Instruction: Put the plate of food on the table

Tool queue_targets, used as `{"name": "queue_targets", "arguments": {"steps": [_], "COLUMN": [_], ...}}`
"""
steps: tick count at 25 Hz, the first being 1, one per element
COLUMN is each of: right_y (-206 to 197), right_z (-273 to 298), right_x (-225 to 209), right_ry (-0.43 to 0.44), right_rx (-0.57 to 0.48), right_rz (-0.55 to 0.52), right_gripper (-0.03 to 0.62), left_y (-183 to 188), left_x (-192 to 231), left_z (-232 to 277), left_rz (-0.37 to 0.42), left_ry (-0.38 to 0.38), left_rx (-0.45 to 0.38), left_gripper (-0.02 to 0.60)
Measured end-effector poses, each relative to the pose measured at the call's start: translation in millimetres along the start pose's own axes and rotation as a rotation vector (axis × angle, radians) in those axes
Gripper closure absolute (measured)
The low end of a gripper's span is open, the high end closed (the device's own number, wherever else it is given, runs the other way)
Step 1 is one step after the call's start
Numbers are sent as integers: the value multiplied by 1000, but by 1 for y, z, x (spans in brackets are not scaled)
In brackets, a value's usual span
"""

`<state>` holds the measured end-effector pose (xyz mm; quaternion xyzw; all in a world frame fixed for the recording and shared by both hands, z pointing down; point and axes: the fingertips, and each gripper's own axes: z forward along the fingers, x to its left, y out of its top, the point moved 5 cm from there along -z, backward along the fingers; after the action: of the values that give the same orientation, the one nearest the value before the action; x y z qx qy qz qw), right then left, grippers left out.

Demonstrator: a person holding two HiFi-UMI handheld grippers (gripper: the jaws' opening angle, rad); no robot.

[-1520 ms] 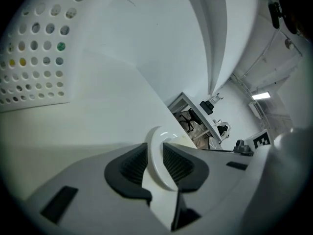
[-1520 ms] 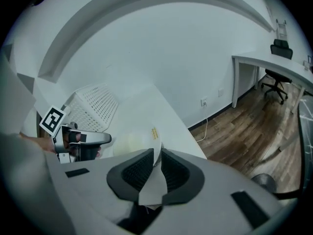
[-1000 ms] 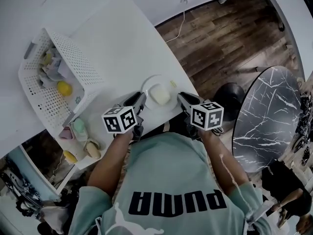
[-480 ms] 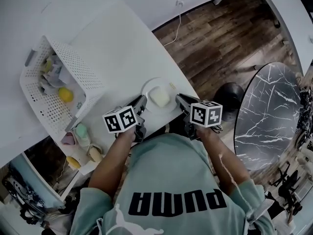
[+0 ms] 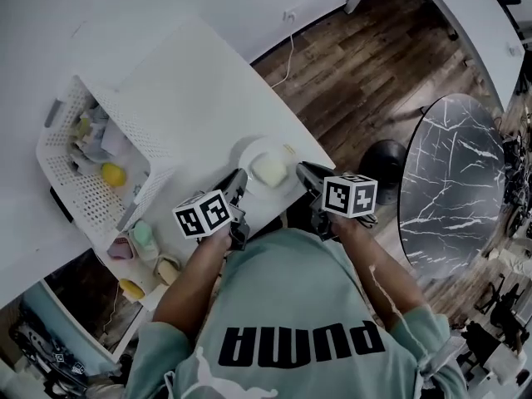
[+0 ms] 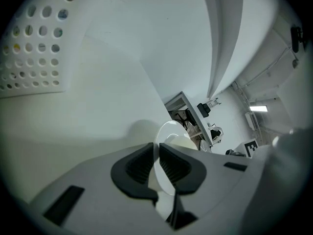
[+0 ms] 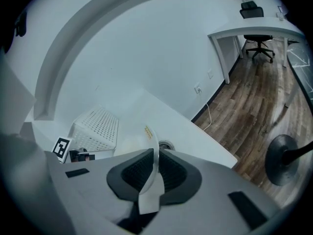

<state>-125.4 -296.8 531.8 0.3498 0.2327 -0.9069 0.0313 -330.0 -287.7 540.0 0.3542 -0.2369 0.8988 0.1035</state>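
The plate (image 5: 248, 151) of food (image 5: 268, 170) lies between the left gripper (image 5: 236, 181) and right gripper (image 5: 304, 174), each clamped on an opposite rim, over the table's (image 5: 191, 90) near edge.

We count one plate (image 5: 246, 150), with one pale block of food (image 5: 270, 170) on it. Two grippers at the plate's rim: left gripper (image 5: 238, 178), right gripper (image 5: 301, 170). Left of the plate: one perforated basket (image 5: 125, 131), four small pastel pieces (image 5: 143, 233). Right of the plate: one marble-topped round table (image 5: 453, 189).
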Motion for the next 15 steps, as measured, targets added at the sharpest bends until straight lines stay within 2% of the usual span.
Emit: {"name": "queue_targets", "arguments": {"steps": [7,15], "right_y": [2,-4], "right_z": [-18,-39], "right_x": [16,29], "right_ry": [-36,-71], "right_rx": [-70,-144], "right_rz": [-5,9], "right_gripper": [554,554], "left_y": [0,2], "left_x": [-9,-23], "left_z": [-14,-26], "left_rz": [-1,36], "left_ry": [-67,-124], "left_rx": [-9,-1], "left_gripper": [540,540]}}
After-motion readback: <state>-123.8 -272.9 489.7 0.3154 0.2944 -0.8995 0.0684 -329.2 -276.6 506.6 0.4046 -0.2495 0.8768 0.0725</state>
